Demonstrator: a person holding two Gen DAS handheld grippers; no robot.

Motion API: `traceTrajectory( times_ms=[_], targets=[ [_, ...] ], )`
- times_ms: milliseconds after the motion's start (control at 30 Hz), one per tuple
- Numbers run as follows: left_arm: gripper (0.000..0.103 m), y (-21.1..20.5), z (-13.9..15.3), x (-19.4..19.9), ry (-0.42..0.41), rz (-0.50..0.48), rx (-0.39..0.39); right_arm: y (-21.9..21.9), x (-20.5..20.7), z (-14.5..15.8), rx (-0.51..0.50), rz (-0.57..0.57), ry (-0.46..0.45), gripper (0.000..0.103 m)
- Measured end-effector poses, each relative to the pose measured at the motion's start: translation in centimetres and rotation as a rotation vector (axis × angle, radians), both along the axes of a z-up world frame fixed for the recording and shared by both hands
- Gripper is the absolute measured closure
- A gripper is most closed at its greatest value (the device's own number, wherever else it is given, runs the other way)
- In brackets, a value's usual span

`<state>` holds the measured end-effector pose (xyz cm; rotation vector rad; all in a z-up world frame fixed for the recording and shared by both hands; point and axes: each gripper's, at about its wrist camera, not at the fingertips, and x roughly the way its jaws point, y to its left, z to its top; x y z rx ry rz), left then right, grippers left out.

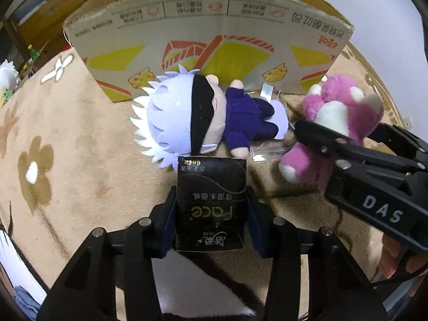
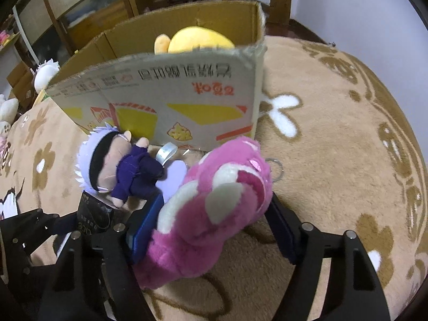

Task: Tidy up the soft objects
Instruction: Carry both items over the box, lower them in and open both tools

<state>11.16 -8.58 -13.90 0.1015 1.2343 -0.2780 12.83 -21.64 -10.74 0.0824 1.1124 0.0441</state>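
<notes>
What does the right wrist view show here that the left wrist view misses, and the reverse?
Only the right wrist view looks over the box wall to a yellow plush inside, and shows a metal key ring beside the pink plush bear.

Only the left wrist view shows the black tissue pack face on, clamped in the left gripper.

Both show the cardboard box, the white-haired doll lying before it, and the right gripper holding the bear.

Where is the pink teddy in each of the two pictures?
Left wrist view: the pink teddy is at the right, held in the right gripper.
Right wrist view: the pink teddy fills the lower middle, between the gripper's fingers.
Shared landmark: the cardboard box, standing behind the white-haired doll.
</notes>
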Motion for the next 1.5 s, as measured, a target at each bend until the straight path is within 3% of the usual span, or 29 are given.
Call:
traceTrajectory(
  times_ms=[333,600,867,1200,1500],
  targets=[
    [0.058,3.0,3.9,-2.0,-0.118,0.021,-0.016,0.2,-2.4,4.0,-0.035,-0.003,-0.108,0.023],
    [0.058,4.3,7.3,-2.8,-0.288,0.041,-0.004,1.5,-4.6,8.3,-0.097,0.001,-0.244,0.023],
    [0.058,3.9,11.0,-4.2,-0.471,0.054,0.018,1.2,-4.5,10.2,-0.125,-0.003,-0.309,0.023],
    [0.058,4.4,14.4,-4.2,-0.604,0.070,0.021,1.2,-4.6,13.1,-0.099,-0.008,-0.410,0.023],
    [0.058,4.5,16.6,-1.3,-0.658,0.080,0.005,1.0,-2.2,14.8,-0.106,-0.029,-0.487,0.023]
  ],
)
